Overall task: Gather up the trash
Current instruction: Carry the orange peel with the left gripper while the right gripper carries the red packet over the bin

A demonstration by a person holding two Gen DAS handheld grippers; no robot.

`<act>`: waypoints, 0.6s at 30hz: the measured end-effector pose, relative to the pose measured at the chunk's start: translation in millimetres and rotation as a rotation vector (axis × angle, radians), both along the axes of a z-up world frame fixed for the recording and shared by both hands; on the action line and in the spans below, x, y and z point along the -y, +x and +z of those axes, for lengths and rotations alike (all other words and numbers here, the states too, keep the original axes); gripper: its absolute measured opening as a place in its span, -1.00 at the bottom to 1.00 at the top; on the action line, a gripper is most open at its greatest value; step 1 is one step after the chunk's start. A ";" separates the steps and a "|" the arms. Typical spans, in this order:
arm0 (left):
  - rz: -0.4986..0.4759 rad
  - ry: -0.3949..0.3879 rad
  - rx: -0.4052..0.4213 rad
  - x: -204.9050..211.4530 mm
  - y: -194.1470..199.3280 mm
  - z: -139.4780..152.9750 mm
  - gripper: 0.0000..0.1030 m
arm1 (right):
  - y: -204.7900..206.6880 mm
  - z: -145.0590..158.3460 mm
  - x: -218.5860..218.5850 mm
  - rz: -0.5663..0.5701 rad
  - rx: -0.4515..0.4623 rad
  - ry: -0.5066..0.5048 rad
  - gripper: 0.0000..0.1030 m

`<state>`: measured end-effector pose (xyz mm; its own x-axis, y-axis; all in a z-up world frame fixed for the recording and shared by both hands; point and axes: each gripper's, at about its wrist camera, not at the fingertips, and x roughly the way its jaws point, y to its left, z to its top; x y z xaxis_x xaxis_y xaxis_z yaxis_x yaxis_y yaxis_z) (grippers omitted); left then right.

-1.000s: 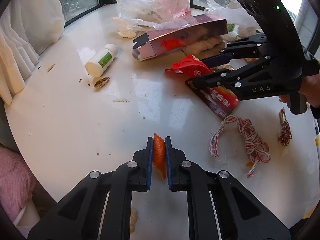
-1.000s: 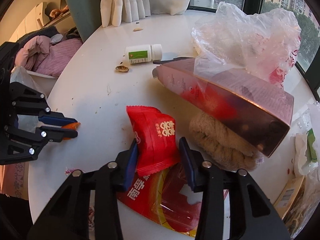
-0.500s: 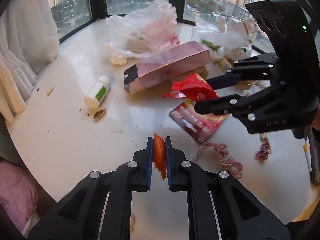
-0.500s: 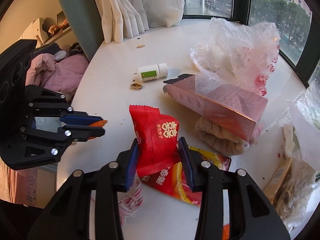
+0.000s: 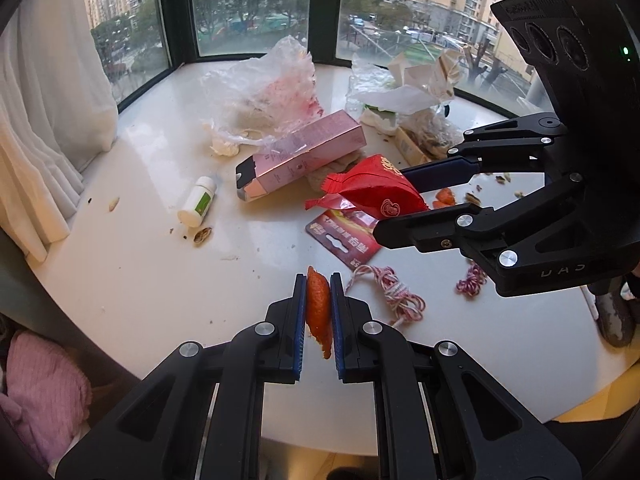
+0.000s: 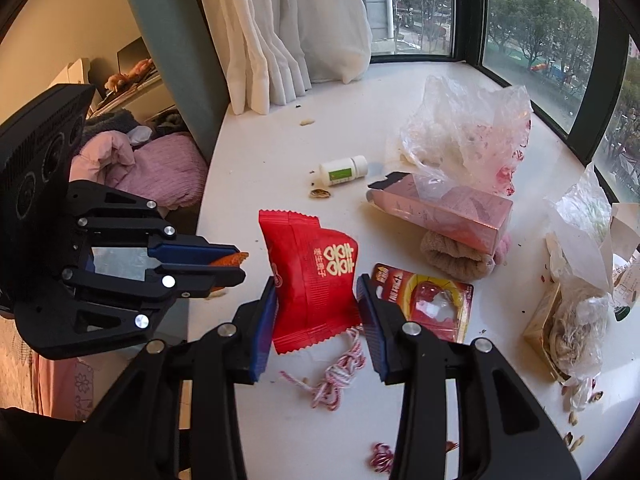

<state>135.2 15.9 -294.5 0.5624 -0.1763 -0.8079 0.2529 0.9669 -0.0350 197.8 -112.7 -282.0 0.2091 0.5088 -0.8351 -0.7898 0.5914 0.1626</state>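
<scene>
My left gripper [image 5: 318, 286] is shut on a small orange peel piece [image 5: 319, 312], held well above the white table [image 5: 140, 280]. The same gripper [image 6: 240, 266] shows at the left of the right wrist view, the orange scrap [image 6: 234, 259] poking from its tips. My right gripper [image 6: 318, 286] is shut on a puffy red snack wrapper [image 6: 316, 276], lifted off the table. In the left wrist view that gripper [image 5: 394, 204] comes in from the right with the red wrapper [image 5: 372, 192] in its jaws.
On the table lie a flat red blister card [image 6: 424, 300], red-and-white string [image 5: 394, 292], a pink box [image 5: 300, 160] over a beige cloth [image 6: 456, 256], a white bottle [image 5: 198, 206], a nutshell [image 5: 202, 235], clear plastic bags [image 6: 468, 132], and paper trash [image 5: 412, 92]. White curtains [image 6: 288, 32] hang at the far edge.
Both grippers have risen away from the table with their pieces still held; the red wrapper has come up off the blister card, and the clutter looks smaller and farther below.
</scene>
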 end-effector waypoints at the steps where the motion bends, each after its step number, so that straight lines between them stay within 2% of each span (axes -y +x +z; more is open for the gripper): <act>1: 0.001 0.000 0.003 -1.2 -4.6 3.8 -0.80 | -3.3 3.2 -2.5 0.002 0.003 0.003 -0.25; 8: 0.036 0.006 0.025 -29.0 -45.1 23.7 -0.80 | -39.0 22.9 -34.3 0.054 0.019 0.020 -0.25; 18: 0.146 0.037 0.025 -96.1 -113.7 36.8 -0.80 | -99.1 35.0 -105.1 0.161 0.012 0.056 -0.25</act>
<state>21.5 111.9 -257.7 0.5998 -0.0617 -0.7978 0.1097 0.9940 0.0056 98.6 -7.6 -247.0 0.1310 0.5821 -0.8025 -0.8756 0.4476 0.1817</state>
